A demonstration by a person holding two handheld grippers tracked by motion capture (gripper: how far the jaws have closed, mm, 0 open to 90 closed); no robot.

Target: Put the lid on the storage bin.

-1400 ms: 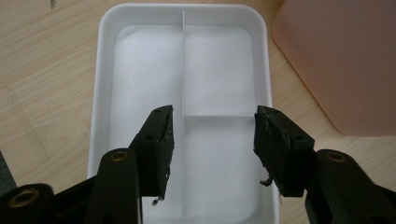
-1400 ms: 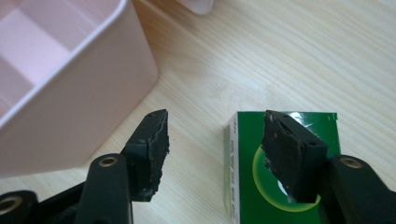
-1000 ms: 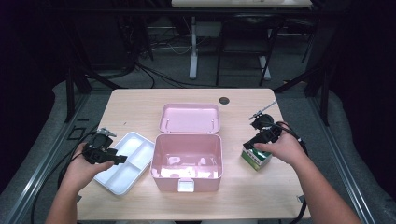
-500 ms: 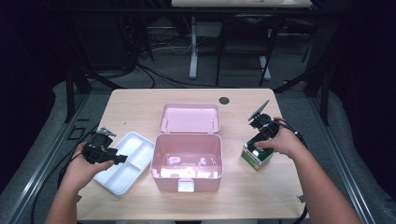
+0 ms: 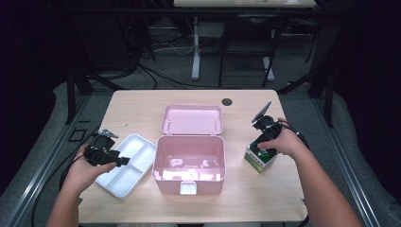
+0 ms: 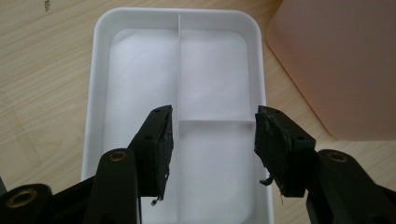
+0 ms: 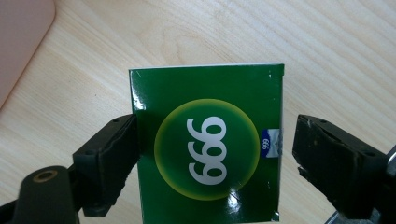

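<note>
While our right hand-held gripper [image 7: 212, 163] spreads jaws around glossy green cardboard box [image 7: 208, 140] at surface's three o'clock, our left hand-held gripper [image 6: 212, 140] gapes over white divided plastic tray [image 6: 140, 28].

A green carton [image 7: 208, 144] printed with white "999" in a yellow-ringed circle lies on the pale wood tabletop [image 7: 327, 56]. The right hand-held gripper [image 7: 212, 161] straddles it, its jaws having just been opening: one pad touches the carton's edge, the other stands just clear. A pink box corner [image 7: 18, 37] sits up-left of the carton.

Bright, even overhead light on the table [image 5: 142, 109], dark surroundings, soft shadows, mild glare.
</note>
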